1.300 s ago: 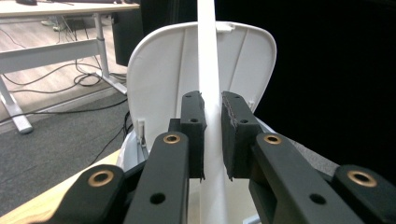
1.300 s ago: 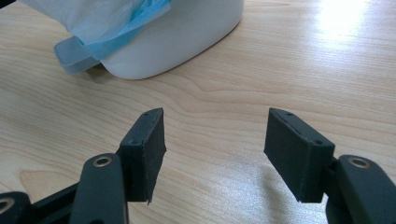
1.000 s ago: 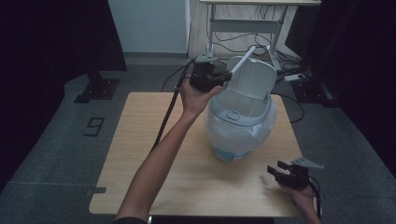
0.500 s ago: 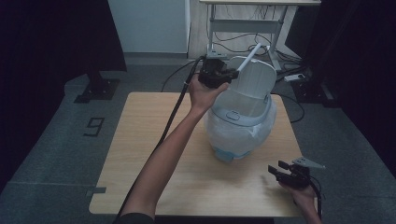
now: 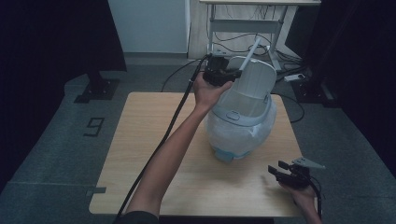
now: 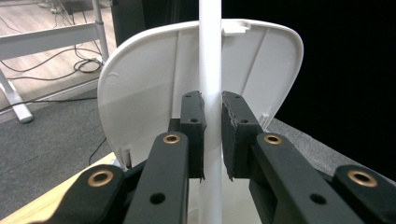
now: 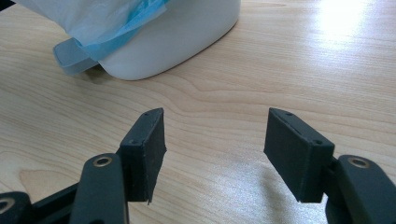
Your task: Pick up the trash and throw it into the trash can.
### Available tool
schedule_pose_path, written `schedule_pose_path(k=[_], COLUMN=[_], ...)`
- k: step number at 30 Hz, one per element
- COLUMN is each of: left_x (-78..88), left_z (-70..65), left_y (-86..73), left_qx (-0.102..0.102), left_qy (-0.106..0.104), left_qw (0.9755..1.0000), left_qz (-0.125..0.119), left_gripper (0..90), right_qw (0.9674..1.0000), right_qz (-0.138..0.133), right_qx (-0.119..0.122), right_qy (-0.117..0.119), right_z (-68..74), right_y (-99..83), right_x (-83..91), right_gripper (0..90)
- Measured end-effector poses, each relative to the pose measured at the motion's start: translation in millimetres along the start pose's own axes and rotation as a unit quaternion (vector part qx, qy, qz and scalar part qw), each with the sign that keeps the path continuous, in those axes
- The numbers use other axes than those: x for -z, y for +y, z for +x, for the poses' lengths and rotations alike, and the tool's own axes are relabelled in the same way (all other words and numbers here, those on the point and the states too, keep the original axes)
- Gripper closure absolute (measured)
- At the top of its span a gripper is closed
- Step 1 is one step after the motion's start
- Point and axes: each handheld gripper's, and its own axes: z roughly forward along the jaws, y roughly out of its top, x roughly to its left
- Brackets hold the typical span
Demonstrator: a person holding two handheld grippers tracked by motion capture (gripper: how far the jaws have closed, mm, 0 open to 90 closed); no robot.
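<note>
We see a white bin (image 5: pixel 240 126) standing near the middle of the wooden worktop (image 5: pixel 140 140), toward its far half, with a pale blue liner bag (image 5: pixel 219 133) draped over its rim and down its sides. Its lid (image 5: pixel 254 84) stands raised, tilted back away from us, hinged at the far side of the bin. A thin white rod (image 5: pixel 252 49) rises past the lid's upper edge. The left hand-held gripper (image 5: pixel 233 73) is up at the lid's near edge, at the end of an outstretched forearm, with its cable trailing down across the worktop's left part. In the left gripper view the jaws are clamped on the white rod (image 6: pixel 210 56), one pad (image 6: pixel 192 126) pressing each side, and the inner face of the lid (image 6: pixel 149 84) sits just behind them. The right hand-held gripper (image 5: pixel 276 169) is near the worktop's front right corner, well apart from the bin, held low over the wood. In the right gripper view its jaws stand wide apart with nothing between them; bare wood (image 7: pixel 280 60) lies ahead, and the bin's rounded base (image 7: pixel 177 42) with a fold of the blue liner (image 7: pixel 126 32) and a grey-blue foot tab (image 7: pixel 70 58) shows at upper left.
</note>
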Motion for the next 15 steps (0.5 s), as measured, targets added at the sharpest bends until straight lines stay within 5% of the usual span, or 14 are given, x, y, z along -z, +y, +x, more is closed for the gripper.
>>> schedule_pose_path(k=[4, 6, 8, 11, 15], left_x=[-4.8, -9.4, -14.2, -11.4, 2.4], left_z=[-1.0, -0.6, 0.2, -2.4, -8.5], left_y=[0.2, -0.3, -0.7, -1.4, 0.4], left_qx=[0.000, 0.013, 0.022, 0.000, -0.024], left_qy=[-0.001, -0.026, -0.038, -0.016, -0.024], left_qw=[1.0000, 0.9995, 0.9984, 0.9993, 0.9992], left_qz=[0.004, 0.012, 0.036, 0.034, 0.019], left_gripper=[79.3, 77.6, 64.6, 51.1, 38.8], right_qw=[1.0000, 1.0000, 1.0000, 1.0000, 1.0000], right_qz=[0.000, 0.001, 0.001, -0.001, -0.001], right_qx=[0.000, 0.000, 0.000, 0.000, 0.000], right_qy=[0.000, 0.000, 0.000, 0.000, -0.002], right_z=[-0.4, -0.5, -0.2, -0.1, -1.3], right_y=[-0.1, -0.3, -0.2, -0.1, -0.3], right_x=[-0.1, -0.1, 0.0, 0.5, 0.9], right_gripper=[37.9, 37.8, 37.8, 37.9, 37.9])
